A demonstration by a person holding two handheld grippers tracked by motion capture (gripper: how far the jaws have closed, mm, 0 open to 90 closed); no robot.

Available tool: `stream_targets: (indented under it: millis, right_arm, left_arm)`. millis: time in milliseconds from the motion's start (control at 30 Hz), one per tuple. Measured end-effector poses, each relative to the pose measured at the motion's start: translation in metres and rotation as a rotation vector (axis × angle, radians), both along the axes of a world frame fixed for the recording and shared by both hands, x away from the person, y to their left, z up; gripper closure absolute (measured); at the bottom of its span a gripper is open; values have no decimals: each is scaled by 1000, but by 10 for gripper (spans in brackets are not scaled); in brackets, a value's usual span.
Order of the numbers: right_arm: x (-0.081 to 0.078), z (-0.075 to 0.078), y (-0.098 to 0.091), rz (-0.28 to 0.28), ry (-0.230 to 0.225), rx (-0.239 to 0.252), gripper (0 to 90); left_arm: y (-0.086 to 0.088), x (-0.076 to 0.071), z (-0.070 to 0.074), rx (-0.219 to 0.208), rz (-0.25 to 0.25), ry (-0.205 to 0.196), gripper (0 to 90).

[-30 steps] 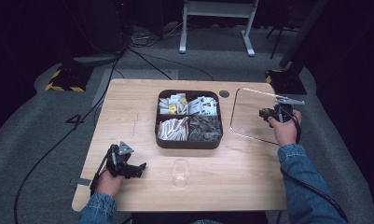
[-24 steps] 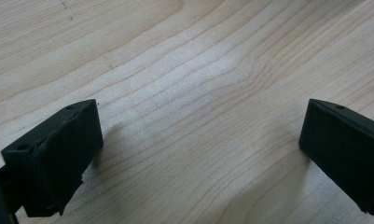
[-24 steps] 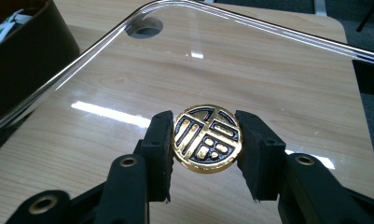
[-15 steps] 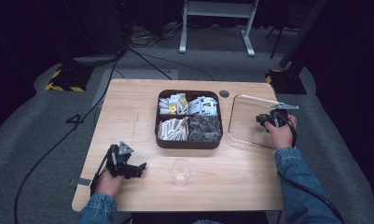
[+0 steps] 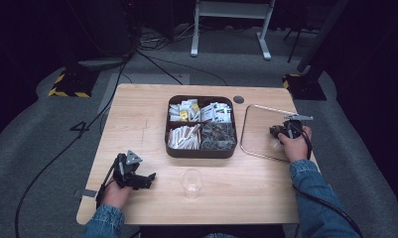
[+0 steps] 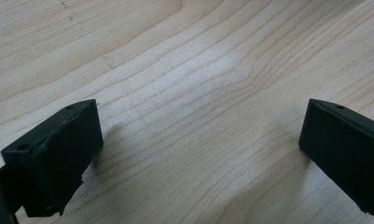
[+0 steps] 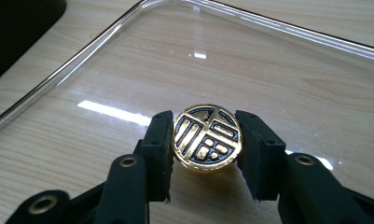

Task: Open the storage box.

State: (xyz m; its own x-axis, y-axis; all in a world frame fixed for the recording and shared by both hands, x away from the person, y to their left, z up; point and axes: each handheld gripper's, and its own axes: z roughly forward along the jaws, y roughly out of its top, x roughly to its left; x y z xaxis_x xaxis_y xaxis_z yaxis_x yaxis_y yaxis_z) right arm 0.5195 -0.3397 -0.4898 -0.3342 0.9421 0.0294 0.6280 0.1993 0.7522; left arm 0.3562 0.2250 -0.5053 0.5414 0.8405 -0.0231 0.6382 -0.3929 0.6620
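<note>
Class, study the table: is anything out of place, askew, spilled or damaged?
Nothing spilled or damaged. The clear lid lies off the compartment box, slightly askew beside it, with the right gripper shut on its gold knob.

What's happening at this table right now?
A person works with two handheld grippers. The right gripper is clamped on the round gold-and-black knob of a clear lid, holding it beside the compartmented box of packets. The left gripper rests open on the wooden table, holding nothing. A clear cup stands in front of the box.
</note>
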Motion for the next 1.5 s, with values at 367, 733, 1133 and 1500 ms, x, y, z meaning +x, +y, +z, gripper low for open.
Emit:
stream_targets:
  millis: [367, 733, 1133, 1500]
  right_arm:
    - [-1, -3, 0, -8, 2, 24, 566]
    - [-7, 22, 0, -5, -64, 79, 468]
    - [-16, 46, 5, 3, -109, 149, 424]
    - [-29, 71, 19, 47, -162, 186, 416]
  left_arm:
    - [0, 0, 0, 0, 1, 1, 0]
    - [0, 0, 0, 0, 1, 1, 0]
    - [0, 0, 0, -1, 4, 1, 0]
    - [0, 0, 0, 0, 9, -3, 0]
